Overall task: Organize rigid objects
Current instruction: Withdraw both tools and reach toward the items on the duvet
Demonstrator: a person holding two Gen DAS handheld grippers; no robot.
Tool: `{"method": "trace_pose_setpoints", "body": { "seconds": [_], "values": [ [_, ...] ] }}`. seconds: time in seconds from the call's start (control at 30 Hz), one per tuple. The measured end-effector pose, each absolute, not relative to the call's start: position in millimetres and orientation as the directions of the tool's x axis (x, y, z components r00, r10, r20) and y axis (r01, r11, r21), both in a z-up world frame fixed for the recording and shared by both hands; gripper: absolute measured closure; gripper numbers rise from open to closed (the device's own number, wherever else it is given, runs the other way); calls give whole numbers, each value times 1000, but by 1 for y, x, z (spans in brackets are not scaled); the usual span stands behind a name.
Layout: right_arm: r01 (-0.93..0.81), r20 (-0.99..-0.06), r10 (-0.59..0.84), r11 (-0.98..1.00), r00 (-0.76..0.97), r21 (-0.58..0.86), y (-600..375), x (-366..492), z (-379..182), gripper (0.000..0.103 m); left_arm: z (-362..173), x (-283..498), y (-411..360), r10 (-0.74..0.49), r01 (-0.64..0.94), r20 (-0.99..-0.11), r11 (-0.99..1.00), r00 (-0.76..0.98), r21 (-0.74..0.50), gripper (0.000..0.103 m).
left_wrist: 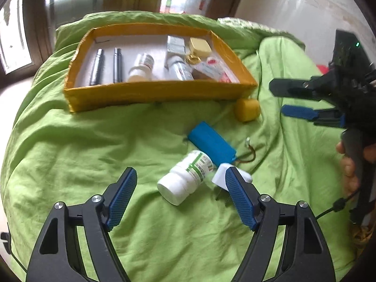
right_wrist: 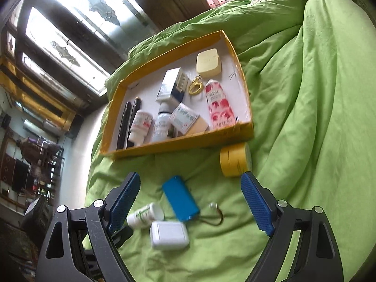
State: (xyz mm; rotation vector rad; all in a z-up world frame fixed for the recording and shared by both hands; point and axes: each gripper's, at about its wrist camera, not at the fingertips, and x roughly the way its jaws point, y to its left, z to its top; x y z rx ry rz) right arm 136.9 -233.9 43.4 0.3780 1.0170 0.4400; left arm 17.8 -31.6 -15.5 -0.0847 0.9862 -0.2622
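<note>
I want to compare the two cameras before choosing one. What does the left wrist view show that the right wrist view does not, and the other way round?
Only the left wrist view shows the right gripper from the side, open, and the hand holding it.

Only the right wrist view shows the pink rose tube clearly, the full white case, and the room with furniture at far left.

Both show the yellow tray on the green blanket, the blue battery pack, the white bottle and the yellow round tin, all outside the tray.
</note>
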Motion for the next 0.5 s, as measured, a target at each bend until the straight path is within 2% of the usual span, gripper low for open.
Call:
{"method": "trace_pose_setpoints", "body": {
  "seconds": [0.07, 0.23, 0.5],
  "values": [
    [-172, -729, 510, 854, 456, 490, -239, 128, 40, 19, -20, 19, -41, -233, 205, -827, 968, 511, -146, 25],
    [-115, -745, 473, 870, 470, 480, -255, 128, 30, 19, -21, 20, -46, -226, 209, -818, 969, 529, -133, 25],
    [-99, -745, 466, 871, 477, 481, -259, 130, 26, 19, -22, 18, -44, -271, 208, -812, 960, 516, -188, 25]
  ]
}}
